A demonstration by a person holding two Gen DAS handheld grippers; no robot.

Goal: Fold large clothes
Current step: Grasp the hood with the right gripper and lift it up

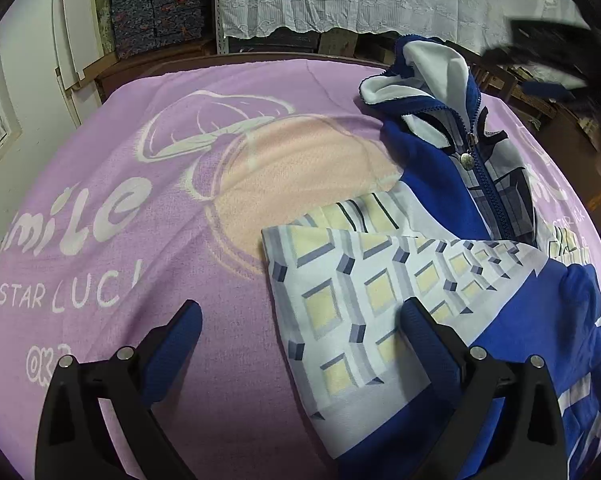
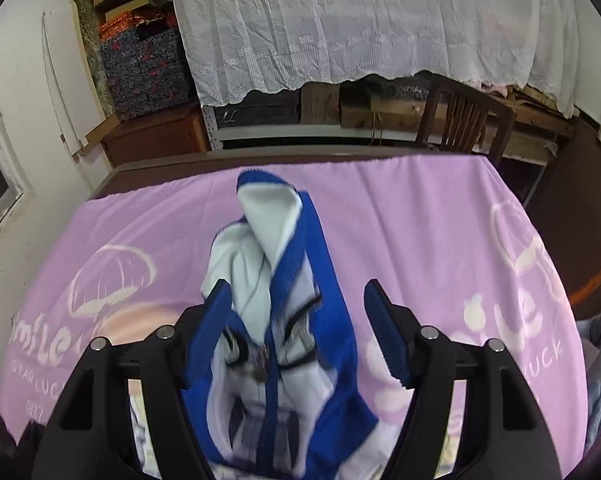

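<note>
A blue hooded zip jacket with white lining lies on the right part of a purple blanket that covers the table. Its pale panel, printed with yellow squares, is folded across the body towards the left. My left gripper stands wide open low over the blanket, with its right finger above the patterned panel and nothing pinched. In the right wrist view the hood points away from me. My right gripper hovers open above the jacket, and the fabric lies below the gap between its fingers.
A wooden chair stands behind the table's far right corner. A white lace cloth hangs over shelving at the back. Patterned boxes are stacked at the back left by a white wall. The blanket's left half bears only print.
</note>
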